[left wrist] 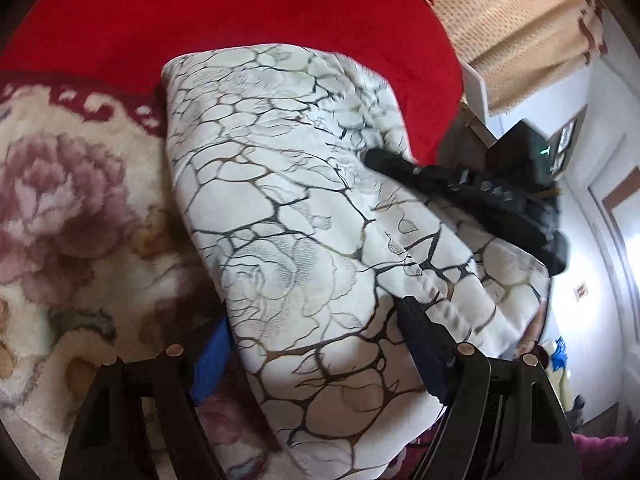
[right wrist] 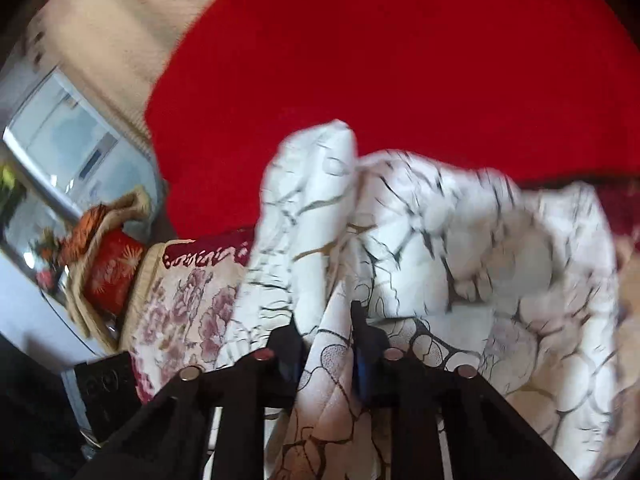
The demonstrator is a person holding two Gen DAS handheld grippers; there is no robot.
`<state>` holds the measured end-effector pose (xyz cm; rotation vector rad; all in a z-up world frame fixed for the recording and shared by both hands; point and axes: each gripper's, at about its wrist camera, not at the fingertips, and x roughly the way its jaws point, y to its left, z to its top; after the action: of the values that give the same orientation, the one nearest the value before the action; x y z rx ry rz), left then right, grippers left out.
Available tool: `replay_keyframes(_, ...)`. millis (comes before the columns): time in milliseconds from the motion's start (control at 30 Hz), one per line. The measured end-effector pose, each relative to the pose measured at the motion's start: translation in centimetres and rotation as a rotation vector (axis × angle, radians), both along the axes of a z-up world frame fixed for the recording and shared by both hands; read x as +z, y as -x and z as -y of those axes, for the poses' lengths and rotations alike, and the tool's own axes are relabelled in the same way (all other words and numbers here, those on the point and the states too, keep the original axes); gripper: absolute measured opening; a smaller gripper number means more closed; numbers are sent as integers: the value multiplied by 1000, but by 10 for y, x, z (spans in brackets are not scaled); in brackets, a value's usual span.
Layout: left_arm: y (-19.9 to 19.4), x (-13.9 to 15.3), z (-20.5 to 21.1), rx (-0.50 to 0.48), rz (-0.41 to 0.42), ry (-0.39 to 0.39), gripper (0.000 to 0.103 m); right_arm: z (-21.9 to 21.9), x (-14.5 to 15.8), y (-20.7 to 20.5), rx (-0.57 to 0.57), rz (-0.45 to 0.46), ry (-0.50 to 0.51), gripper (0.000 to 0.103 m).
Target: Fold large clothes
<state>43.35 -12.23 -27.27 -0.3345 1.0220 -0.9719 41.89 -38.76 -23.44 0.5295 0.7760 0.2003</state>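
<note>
A large white quilted cloth point(left wrist: 288, 200) with a black and gold crackle pattern is held up over the bed, folded over. My left gripper point(left wrist: 316, 344) has its jaws around a thick fold of the cloth, which hides most of the left finger. My right gripper point(right wrist: 326, 320) is shut on a bunched edge of the same cloth point(right wrist: 440, 240). The right gripper also shows in the left wrist view point(left wrist: 460, 188) as a black body at the cloth's far right edge.
A red blanket point(left wrist: 240, 12) covers the far part of the bed. A floral blanket point(left wrist: 60, 208) lies to the left below the cloth. A beige curtain point(left wrist: 516, 20) and a window point(right wrist: 60, 136) are at the side. A red box point(right wrist: 112, 272) stands beside the bed.
</note>
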Motion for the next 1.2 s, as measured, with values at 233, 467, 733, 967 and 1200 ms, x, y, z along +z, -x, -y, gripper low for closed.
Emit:
replay_keyframes(233, 24, 27, 55, -78, 149, 2, 84, 16, 43, 51, -82, 104, 76, 15)
replay_keyframes(467, 45, 36, 116, -101, 282, -124, 88, 96, 7, 80, -274, -5, 55, 14)
replay_keyframes(733, 47, 61, 72, -55, 329, -114, 89, 113, -57, 66, -244, -146, -55, 14)
replay_keyframes(967, 41, 5, 80, -123, 213, -275, 95, 88, -58, 91, -252, -170, 54, 14)
replay_keyframes(1200, 34, -13, 92, -135, 149, -300, 99, 87, -55, 109, -346, -197, -9, 22)
